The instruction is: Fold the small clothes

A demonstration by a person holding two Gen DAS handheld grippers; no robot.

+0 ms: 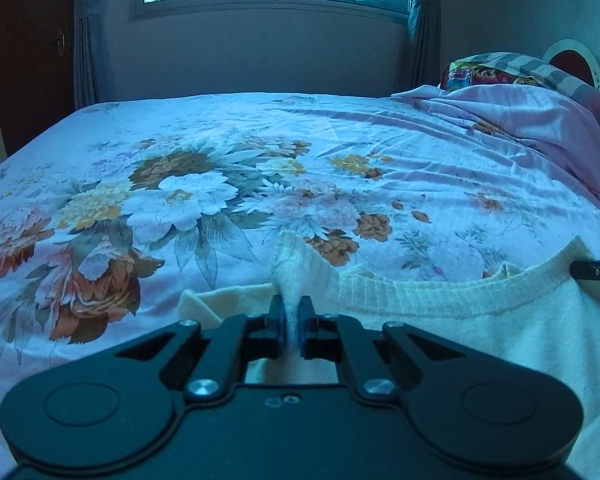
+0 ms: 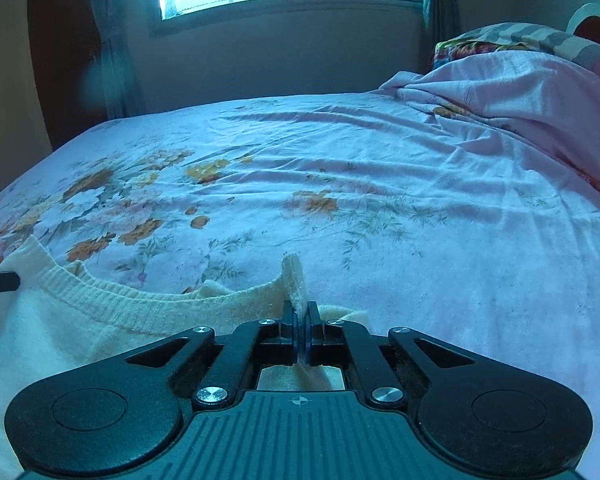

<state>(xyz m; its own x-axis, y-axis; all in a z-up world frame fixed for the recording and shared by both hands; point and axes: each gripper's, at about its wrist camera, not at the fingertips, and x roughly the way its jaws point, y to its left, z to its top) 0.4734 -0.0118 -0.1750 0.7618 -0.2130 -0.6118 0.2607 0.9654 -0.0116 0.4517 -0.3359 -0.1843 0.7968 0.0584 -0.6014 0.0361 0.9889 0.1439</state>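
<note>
Left gripper (image 1: 291, 310) and right gripper (image 2: 300, 320) are clamped on the cream top (image 1: 480, 332) at opposite shoulders; neckline is stretched between them, body trailing nearside on the floral bedsheet (image 1: 260, 140).

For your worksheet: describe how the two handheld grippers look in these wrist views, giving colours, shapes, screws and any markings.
Both are matte black. The left gripper has two rounded lobes with circular discs, angular link arms with triangular cutouts, silver screws and blue finger pads. The right gripper has the same build, plus a ribbed dark panel bearing a small crosshair mark. No cables, hands or sleeves show.
</note>
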